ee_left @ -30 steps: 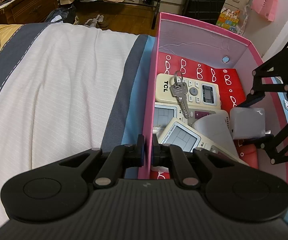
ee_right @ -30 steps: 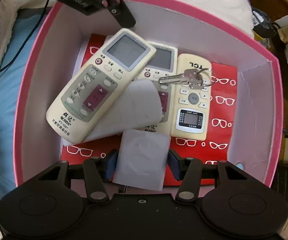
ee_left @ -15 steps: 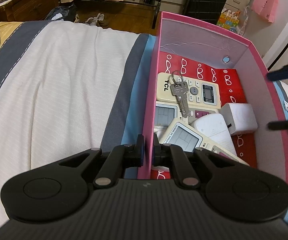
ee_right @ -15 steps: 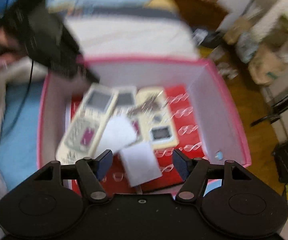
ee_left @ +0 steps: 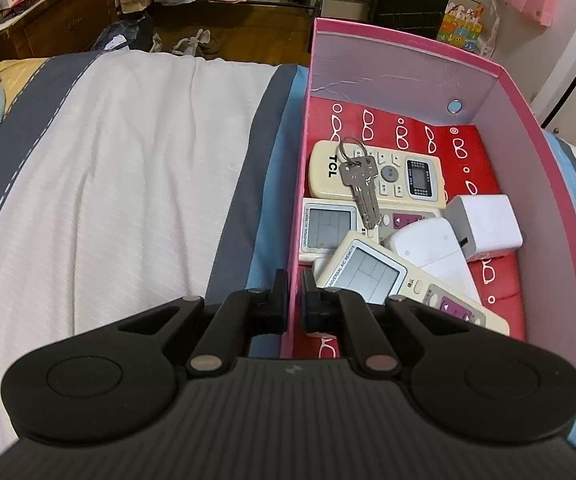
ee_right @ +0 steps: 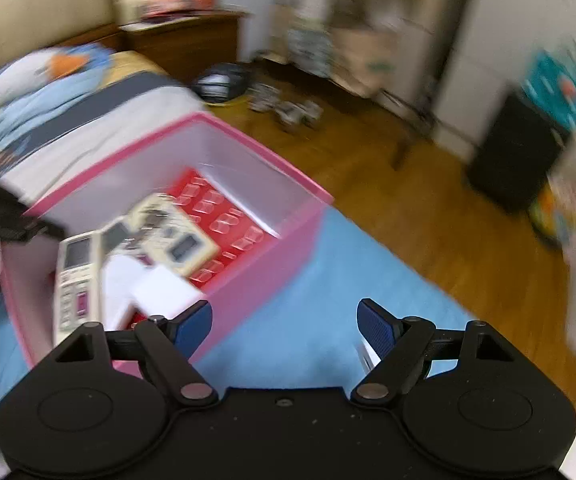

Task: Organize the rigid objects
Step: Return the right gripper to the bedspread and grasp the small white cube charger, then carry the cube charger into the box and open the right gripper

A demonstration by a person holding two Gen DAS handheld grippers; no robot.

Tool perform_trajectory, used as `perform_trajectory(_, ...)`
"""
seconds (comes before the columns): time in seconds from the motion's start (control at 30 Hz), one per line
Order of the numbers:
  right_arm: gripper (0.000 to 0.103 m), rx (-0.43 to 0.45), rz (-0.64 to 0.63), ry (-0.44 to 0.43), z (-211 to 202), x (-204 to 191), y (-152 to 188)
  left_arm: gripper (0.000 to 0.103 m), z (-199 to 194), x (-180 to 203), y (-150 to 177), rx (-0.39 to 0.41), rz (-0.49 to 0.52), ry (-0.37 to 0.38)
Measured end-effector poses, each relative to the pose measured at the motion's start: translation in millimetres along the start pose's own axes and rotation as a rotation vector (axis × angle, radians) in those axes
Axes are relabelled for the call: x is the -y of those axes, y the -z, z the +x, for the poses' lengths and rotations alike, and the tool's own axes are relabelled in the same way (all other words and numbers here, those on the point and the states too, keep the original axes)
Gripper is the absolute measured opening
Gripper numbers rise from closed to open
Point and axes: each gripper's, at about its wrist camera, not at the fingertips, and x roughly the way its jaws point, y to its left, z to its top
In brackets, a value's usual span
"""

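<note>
My left gripper point(ee_left: 295, 300) pinches the pink box point(ee_left: 528, 128) wall while my right gripper point(ee_right: 284, 324), jaws just spreading wide and empty, risks clipping the rim and jolting the white charger point(ee_left: 484, 226).

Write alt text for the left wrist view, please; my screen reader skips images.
The left black tongs are shut on the near wall of an open pink cardboard box on a striped bedspread. Inside lie three cream remote controls, a silver key bunch and a white cube charger.
</note>
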Motion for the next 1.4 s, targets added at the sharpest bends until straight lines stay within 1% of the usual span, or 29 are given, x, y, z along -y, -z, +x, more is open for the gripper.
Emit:
perform_trajectory(0.1, 0.083, -0.036, 0.19, -0.013, 7.2, 31.2, 13.1, 0.005, -0.4, -0.8, -0.4, -0.003, -0.004, 0.002)
perform_trajectory(0.2, 0.082, -0.084, 0.435, -0.093, 23.2, 66.4, 29.9, 0.005, 0.3, -0.4, 0.3, -0.004, -0.009, 0.004)
perform_trajectory(0.27, 0.077, -0.097, 0.558, -0.124, 37.3, 80.3, 44.7, 0.005, 1.3, -2.4, -0.1, -0.008, -0.027, 0.009)
perform_trajectory(0.3, 0.076, -0.096, 0.611, -0.139, 41.6, 89.1, 52.0, 0.005, 2.0, -3.8, -0.5, -0.012, -0.034, 0.011)
perform_trajectory(0.4, 0.075, -0.11, 0.72, -0.17, 57.7, 103.0, 70.4, 0.005, 2.9, -6.3, -0.3, -0.015, -0.044, 0.02)
perform_trajectory(0.47, 0.075, -0.122, 0.763, -0.184, 69.2, 106.3, 76.0, 0.005, 2.8, -5.3, -0.3, -0.013, -0.04, 0.018)
perform_trajectory(0.7, 0.075, -0.193, 0.803, -0.172, 106.4, 113.8, 68.1, 0.004, 4.3, -3.5, -0.1, -0.005, -0.037, 0.008)
perform_trajectory(0.77, 0.075, -0.214, 0.787, -0.151, 116.7, 113.6, 60.6, 0.004, 4.0, -3.7, -0.2, -0.01, -0.032, 0.011)
perform_trajectory(0.8, 0.075, -0.219, 0.761, -0.126, 122.5, 110.1, 55.4, 0.004, 4.1, -4.5, -0.4, -0.014, -0.031, 0.014)
perform_trajectory(0.83, 0.073, -0.214, 0.739, -0.091, 123.5, 108.1, 51.6, 0.004, 4.7, -5.0, -0.6, -0.019, -0.029, 0.017)
perform_trajectory(0.9, 0.072, -0.178, 0.685, -0.009, 123.6, 100.2, 43.9, 0.004, 6.6, -5.9, -0.8, -0.029, -0.027, 0.022)
perform_trajectory(0.93, 0.072, -0.168, 0.654, 0.014, 125.0, 94.6, 40.9, 0.004, 7.4, -6.4, -0.8, -0.034, -0.028, 0.025)
perform_trajectory(1.03, 0.072, -0.167, 0.632, 0.066, 131.1, 83.7, 38.5, 0.004, 9.0, -6.7, -0.1, -0.037, -0.026, 0.026)
perform_trajectory(1.1, 0.07, -0.182, 0.683, 0.093, 137.9, 85.6, 41.2, 0.004, 9.9, -6.1, 0.2, -0.037, -0.025, 0.024)
perform_trajectory(1.17, 0.07, -0.165, 0.715, 0.123, 141.7, 87.5, 41.9, 0.004, 11.1, -4.9, 0.3, -0.04, -0.023, 0.019)
perform_trajectory(1.2, 0.068, -0.157, 0.704, 0.148, 143.0, 86.7, 38.7, 0.004, 11.6, -4.3, 0.5, -0.042, -0.021, 0.017)
perform_trajectory(1.23, 0.059, -0.152, 0.688, 0.172, 140.9, 86.1, 37.6, 0.004, 11.7, -4.1, 0.5, -0.042, -0.02, 0.016)
perform_trajectory(1.27, 0.057, -0.151, 0.665, 0.184, 141.0, 85.3, 35.3, 0.004, 11.6, -4.5, 0.0, -0.042, -0.022, 0.017)
perform_trajectory(1.4, 0.056, -0.135, 0.571, 0.194, 139.1, 77.9, 34.6, 0.004, 10.6, -5.6, 0.1, -0.039, -0.03, 0.023)
